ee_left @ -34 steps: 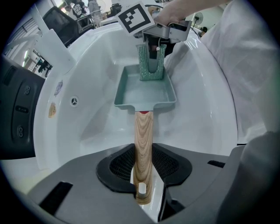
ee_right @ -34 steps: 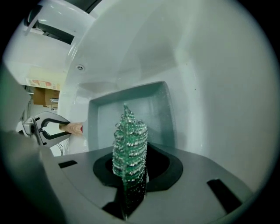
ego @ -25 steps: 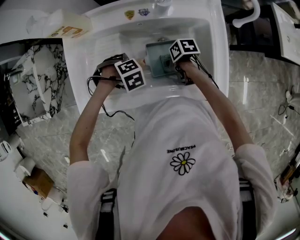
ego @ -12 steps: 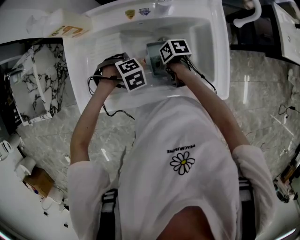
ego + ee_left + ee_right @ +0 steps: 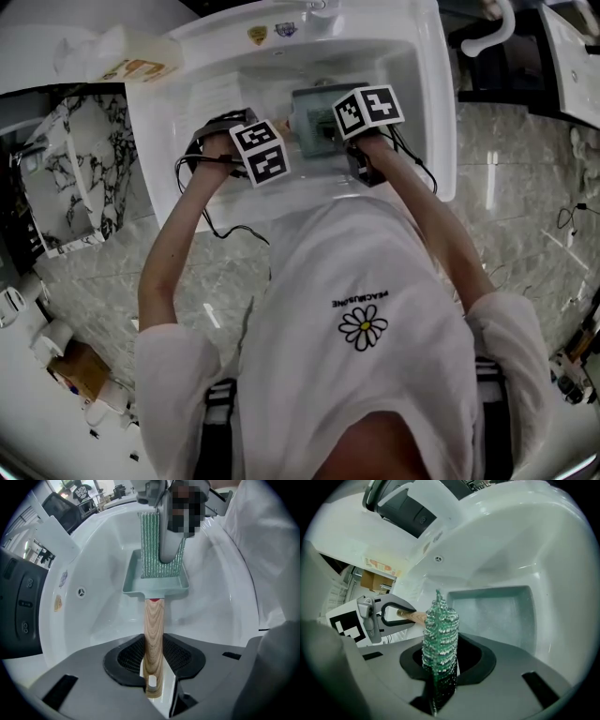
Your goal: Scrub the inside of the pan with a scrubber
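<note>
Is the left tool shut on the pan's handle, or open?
Shut on it: the left gripper view shows the wooden handle pressed between the pads of the left tool.

You're standing at a white washbasin (image 5: 431, 112).
Pale marbled floor tiles (image 5: 525, 187) are gleaming beside it; a box (image 5: 141, 54) is sitting by its corner.

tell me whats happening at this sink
A person stands over a white sink with a gripper in each hand. The left gripper is shut on the wooden handle of a square green pan, holding it in the basin. The right gripper is shut on a green scrubber at the pan's inside; whether it touches is unclear.
</note>
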Motion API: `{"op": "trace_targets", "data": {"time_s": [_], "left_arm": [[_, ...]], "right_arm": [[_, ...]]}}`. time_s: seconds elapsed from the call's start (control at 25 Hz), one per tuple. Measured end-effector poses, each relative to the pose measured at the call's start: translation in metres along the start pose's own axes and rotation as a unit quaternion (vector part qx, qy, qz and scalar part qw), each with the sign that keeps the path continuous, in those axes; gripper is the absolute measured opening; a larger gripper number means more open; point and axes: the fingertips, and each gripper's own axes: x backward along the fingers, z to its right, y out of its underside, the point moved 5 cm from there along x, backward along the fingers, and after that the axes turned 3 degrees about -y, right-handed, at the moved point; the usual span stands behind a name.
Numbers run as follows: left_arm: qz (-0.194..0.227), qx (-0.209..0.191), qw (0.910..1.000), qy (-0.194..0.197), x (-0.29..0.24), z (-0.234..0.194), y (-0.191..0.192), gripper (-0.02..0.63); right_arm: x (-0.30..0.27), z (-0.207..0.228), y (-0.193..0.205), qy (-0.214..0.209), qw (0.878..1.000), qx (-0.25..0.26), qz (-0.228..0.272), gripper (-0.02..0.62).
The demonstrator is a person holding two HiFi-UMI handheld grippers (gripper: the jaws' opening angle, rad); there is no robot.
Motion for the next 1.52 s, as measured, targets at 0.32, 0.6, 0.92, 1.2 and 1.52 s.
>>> {"op": "trace_targets", "data": {"time_s": [0.32,0.6,0.92,1.2,1.52], "left_arm": [[-0.018,-0.061,0.9978,-0.021,-0.009,-0.036,0.001,0.127],[-0.044,-0.091,0.9941,-0.038,-0.020,-0.077,0.003,0.127],[-0.049,-0.108,0.9922,-0.039,-0.023,-0.093,0.003,0.127],[-0.042,-0.105,0.9925,-0.049,-0.024,-0.095,0.004,0.132],[-0.046,-0.094,0.9910,-0.083,-0.026,-0.097,0.003,0.147]], "right_arm": [[0.018,0.001,0.009,-0.016,1.000,-0.015,0.021,0.064],[0.017,0.008,0.009,-0.021,0.999,-0.042,0.027,0.064],[0.019,0.020,0.011,-0.014,0.998,-0.061,0.027,0.064],[0.019,0.025,0.012,-0.014,0.997,-0.074,0.032,0.064],[0.021,0.024,0.012,-0.015,0.997,-0.073,0.035,0.064]]}}
